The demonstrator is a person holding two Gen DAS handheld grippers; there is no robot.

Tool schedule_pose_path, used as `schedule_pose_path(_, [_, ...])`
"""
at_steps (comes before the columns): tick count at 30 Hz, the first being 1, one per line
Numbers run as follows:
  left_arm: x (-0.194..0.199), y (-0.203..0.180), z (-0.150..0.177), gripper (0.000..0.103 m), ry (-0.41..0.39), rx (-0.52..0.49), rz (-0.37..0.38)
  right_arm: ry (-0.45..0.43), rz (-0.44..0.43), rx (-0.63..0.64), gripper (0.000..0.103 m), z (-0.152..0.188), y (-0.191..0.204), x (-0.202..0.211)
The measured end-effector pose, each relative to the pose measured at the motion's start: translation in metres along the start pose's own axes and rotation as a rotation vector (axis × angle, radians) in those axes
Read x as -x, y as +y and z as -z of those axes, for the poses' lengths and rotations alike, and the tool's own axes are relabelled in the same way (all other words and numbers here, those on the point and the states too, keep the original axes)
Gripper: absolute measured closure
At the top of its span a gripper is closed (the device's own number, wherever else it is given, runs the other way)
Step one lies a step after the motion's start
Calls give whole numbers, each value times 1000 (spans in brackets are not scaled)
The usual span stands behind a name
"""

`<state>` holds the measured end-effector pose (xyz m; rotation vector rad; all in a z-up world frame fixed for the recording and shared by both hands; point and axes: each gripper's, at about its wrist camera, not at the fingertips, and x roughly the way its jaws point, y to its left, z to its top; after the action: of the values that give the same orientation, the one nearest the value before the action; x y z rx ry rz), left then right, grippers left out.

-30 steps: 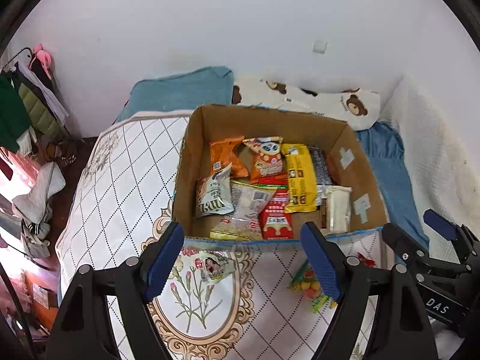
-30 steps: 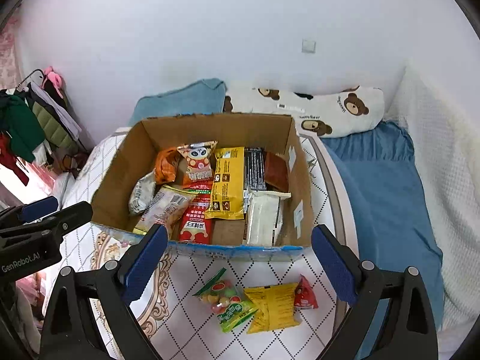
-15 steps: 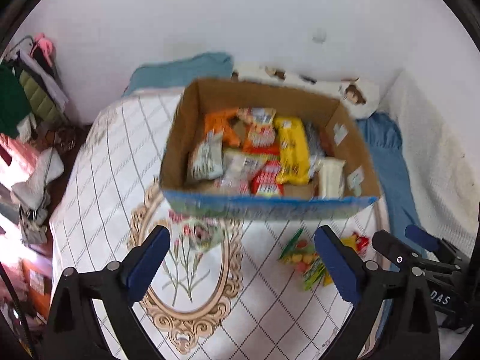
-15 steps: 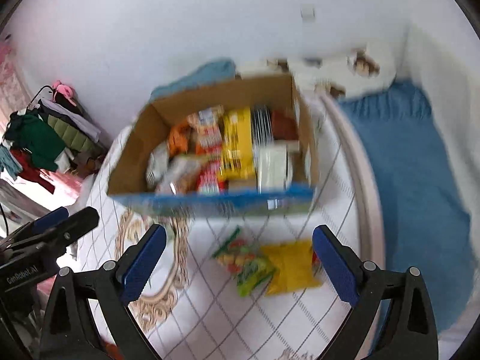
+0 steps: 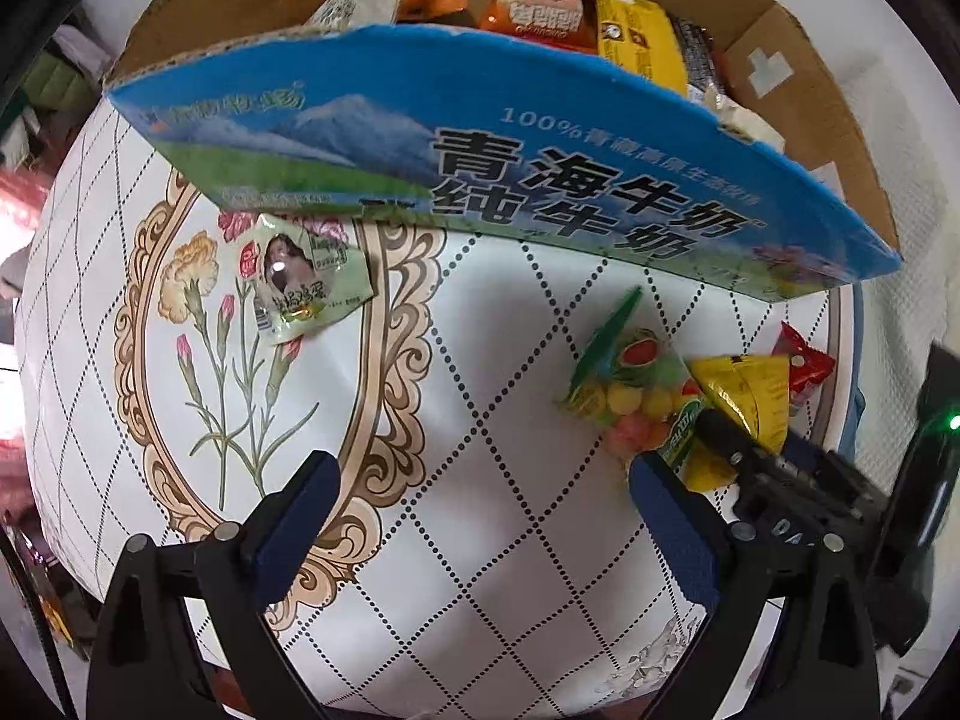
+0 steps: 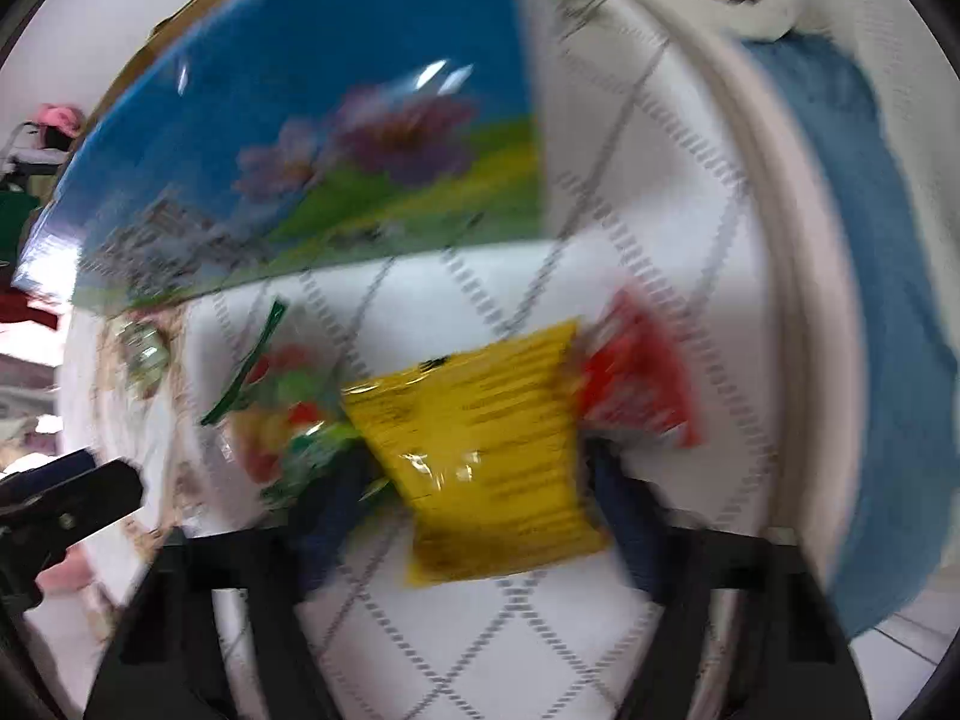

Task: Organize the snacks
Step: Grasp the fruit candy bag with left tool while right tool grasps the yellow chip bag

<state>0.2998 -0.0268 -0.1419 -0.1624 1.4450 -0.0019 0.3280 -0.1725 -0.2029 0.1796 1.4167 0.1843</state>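
A cardboard box point(image 5: 540, 180) with a blue printed front holds several snack packs. On the table in front of it lie a pale green packet point(image 5: 300, 276), a fruit candy bag point(image 5: 630, 396), a yellow packet point(image 5: 744, 408) and a small red packet point(image 5: 801, 360). My left gripper point(image 5: 480, 510) is open and empty, low over the table between the green packet and the candy bag. My right gripper point(image 6: 474, 504) is open with its fingers on either side of the yellow packet point(image 6: 486, 450); the view is blurred. The candy bag point(image 6: 282, 408) and red packet point(image 6: 636, 384) flank it.
The round table point(image 5: 480, 600) has a white cloth with a diamond grid and a flower medallion. Its edge curves close on the right point(image 6: 774, 300), with a blue blanket point(image 6: 888, 300) beyond. The box front point(image 6: 300, 150) stands just behind the loose packets.
Both grippers have dropped low and moved forward toward the table. The right one now straddles the yellow packet; the left one is over the bare cloth near the candy bag.
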Motion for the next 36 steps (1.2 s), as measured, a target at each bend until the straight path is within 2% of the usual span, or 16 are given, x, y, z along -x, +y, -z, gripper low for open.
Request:
schedule_pose_path(5, [1, -1, -2, 4, 28, 36, 44, 30, -70, 41, 42, 23, 17, -2])
schedule_pose_path(9, [-2, -12, -3, 4, 61, 41, 59, 13, -69, -32, 41, 34, -1, 9])
schedule_pose_path(12, [-16, -27, -8, 4, 101, 53, 71, -8, -25, -62, 41, 42, -15, 16])
schedule_pose_path(14, [-30, -29, -13, 4, 126, 103, 90, -20, 19, -50, 41, 46, -23, 18])
schedule_pose_path(18, [-50, -40, -21, 5, 118, 154, 95, -26, 52, -43, 41, 58, -28, 19])
schedule_pose_path(19, [-52, -42, -21, 7, 107, 155, 91, -27, 56, -46, 41, 59, -29, 19])
schedule_pose_path(20, [-56, -47, -21, 13, 96, 149, 86, -26, 55, -57, 41, 59, -30, 18])
schedule_pose_path(21, [-59, -50, -21, 26, 93, 136, 81, -29, 49, -73, 40, 60, -32, 20])
schedule_pose_path(23, [-63, -55, -19, 44, 86, 89, 70, -43, 38, -98, 37, 61, -41, 27])
schedule_pose_path(24, [-63, -55, -17, 50, 80, 65, 63, -49, 31, -110, 32, 60, -43, 29])
schedule_pose_path(26, [-62, -51, -11, 53, 76, 15, 59, -56, 13, -136, 26, 58, -47, 32])
schedule_pose_path(32, [-63, -17, 11, 53, 121, -67, 33, -52, -4, -132, 25, 47, -49, 26])
schedule_pose_path(34, [-64, -10, 16, 53, 123, -73, 30, -51, -5, -110, 33, 38, -45, 20])
schedule_pose_path(35, [-64, -5, 19, 53, 123, -76, 29, -38, -11, -93, 48, 38, -41, 17])
schedule_pose_path(36, [-63, -1, 22, 53, 122, -79, 32, -22, -17, -74, 48, 38, -36, 13])
